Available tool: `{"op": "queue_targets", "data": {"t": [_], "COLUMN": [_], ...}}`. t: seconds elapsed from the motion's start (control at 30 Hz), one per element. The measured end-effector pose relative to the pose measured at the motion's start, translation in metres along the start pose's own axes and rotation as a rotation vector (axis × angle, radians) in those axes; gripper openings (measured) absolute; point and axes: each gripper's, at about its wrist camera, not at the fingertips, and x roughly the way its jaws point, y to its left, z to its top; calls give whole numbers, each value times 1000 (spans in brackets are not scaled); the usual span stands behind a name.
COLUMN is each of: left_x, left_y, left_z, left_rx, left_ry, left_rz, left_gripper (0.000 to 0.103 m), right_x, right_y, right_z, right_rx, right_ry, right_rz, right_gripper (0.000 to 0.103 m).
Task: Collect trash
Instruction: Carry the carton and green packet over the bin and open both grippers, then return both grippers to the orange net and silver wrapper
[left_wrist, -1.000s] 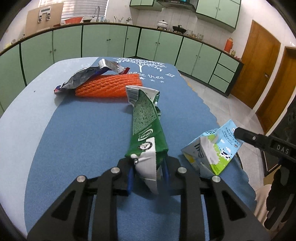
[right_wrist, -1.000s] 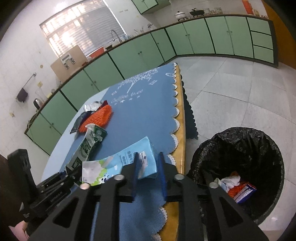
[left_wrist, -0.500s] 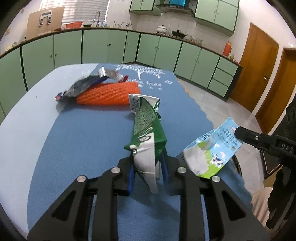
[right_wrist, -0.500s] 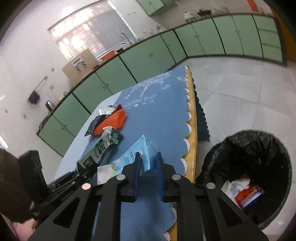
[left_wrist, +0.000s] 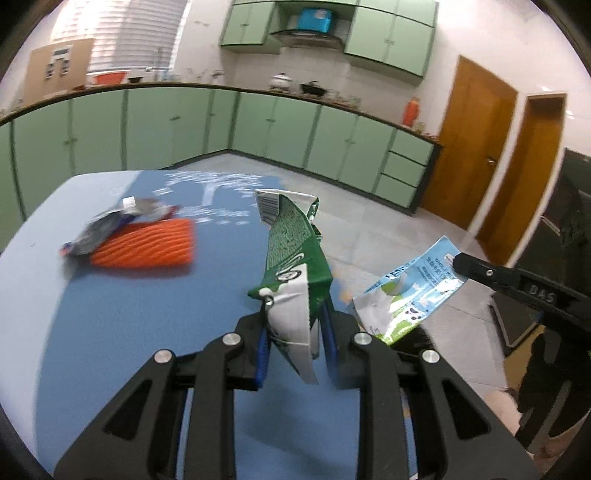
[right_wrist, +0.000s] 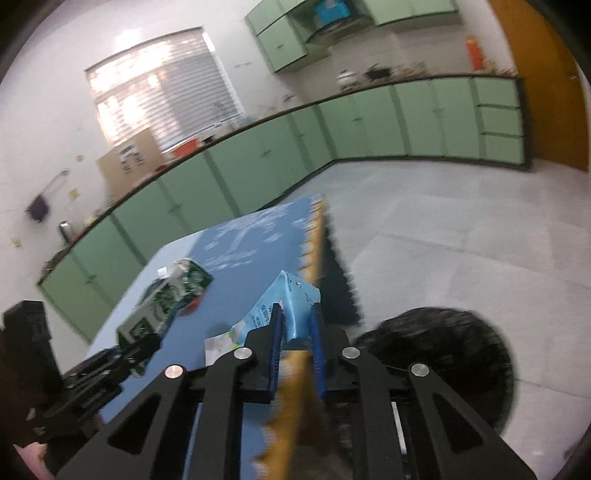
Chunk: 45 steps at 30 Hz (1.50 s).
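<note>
now both cartons are up off the table, where a second ago they lay nearer the blue cloth (left_wrist: 122, 306). the left gripper (left_wrist: 295, 332) is clamped on the crushed green carton (left_wrist: 291, 254), and the right gripper (right_wrist: 295, 328) is pinching the light blue carton (right_wrist: 291, 306), which has swung out toward the table edge. that likely puts both a short carry from the black bin (right_wrist: 454, 354) on the floor just beside the table. an orange net sleeve (left_wrist: 147, 247) and a foil wrapper (left_wrist: 107, 229) remain on the cloth. green cabinets, a bright window and wooden doors ring the tiled kitchen.
</note>
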Motion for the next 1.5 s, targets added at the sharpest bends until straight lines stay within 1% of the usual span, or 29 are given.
{"op": "queue_targets", "data": {"t": [0.1,0.13,0.23,0.33,0.37,0.4,0.47,0.53,0.6,0.7,0.77,0.83,0.87,0.93,0.97,1.03,1.07,1.1,1.13,1.17,1.23,1.3,1.37,1.5], "left_x": [16,24,44,67,71,80,92,99,101,98,94,92,89,82,77,66,61,54,49,43,29,14,1,-20], "left_y": [-32,-46,-76,-105,-108,-118,-126,-129,-127,-126,-124,-120,-116,-110,-106,-101,-98,-92,-87,-82,-69,-54,-39,-8], "left_z": [4,5,3,2,1,1,0,1,5,9,11,15,17,21,23,27,30,33,36,38,43,49,54,62], "left_rx": [37,48,70,95,101,116,123,123,122,129,128,120,112,107,104,99,96,92,88,85,75,65,52,20], "left_ry": [3,10,39,70,74,94,121,133,130,115,103,95,88,73,62,44,34,21,9,-4,-30,-59,-77,-108], "left_rz": [-61,-86,-139,-176,-179,-190,-195,-193,-191,-186,-181,-173,-168,-152,-143,-123,-114,-101,-86,-73,-44,-4,34,89], "left_gripper": [22,22,23,23,23,24,25,28,30,31,32,33,36,40,42,46,50,55,58,61,67,72,74,76], "right_x": [-14,-19,-27,-30,-29,-27,-26,-26,-28,-32,-33,-37,-38,-41,-42,-43,-44,-43,-43,-43,-42,-39,-35,-19], "right_y": [-27,-37,-59,-81,-88,-94,-106,-117,-122,-123,-123,-121,-119,-111,-106,-95,-89,-85,-79,-74,-59,-44,-26,7], "right_z": [3,3,2,-2,-3,-4,-4,-6,-7,-9,-9,-8,-8,-6,-5,-1,1,2,4,6,11,14,17,23], "right_rx": [22,21,32,59,66,72,94,119,133,139,139,137,135,123,114,94,85,78,69,62,38,16,-9,-49], "right_ry": [-21,-25,-26,-25,-19,-10,2,-3,-5,-15,-19,-27,-31,-42,-48,-62,-70,-76,-85,-90,-101,-109,-115,-114], "right_rz": [-83,-122,-194,-228,-238,-246,-260,-264,-261,-257,-254,-254,-254,-254,-254,-255,-254,-252,-246,-240,-221,-197,-168,-112], "right_gripper": [15,15,15,16,16,16,17,18,23,24,26,37,40,52,55,67,71,78,82,83,92,94,97,97]}}
